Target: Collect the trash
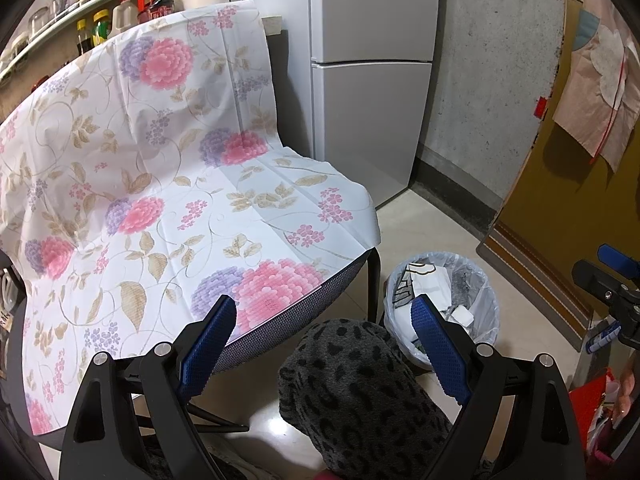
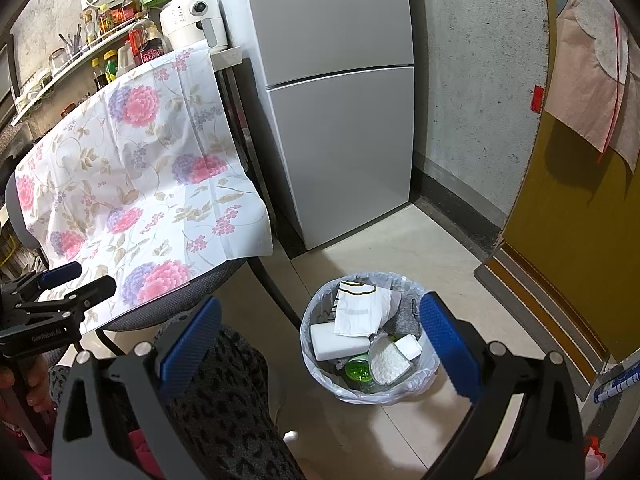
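The left gripper (image 1: 324, 344) is spread wide with nothing between its blue fingers, held above the near edge of a chair (image 1: 296, 320) draped in a flowered cloth (image 1: 160, 184). The right gripper (image 2: 320, 344) is also wide open and empty, just above the trash bin (image 2: 370, 394). The bin stands on the floor right of the chair, near the fridge (image 2: 340, 120), lined with a plastic bag and full of white paper (image 2: 360, 312), a white box (image 2: 336, 344) and a green lid (image 2: 357, 370). A knee in spotted grey fabric (image 1: 360, 392) sits near, between the left gripper's fingers
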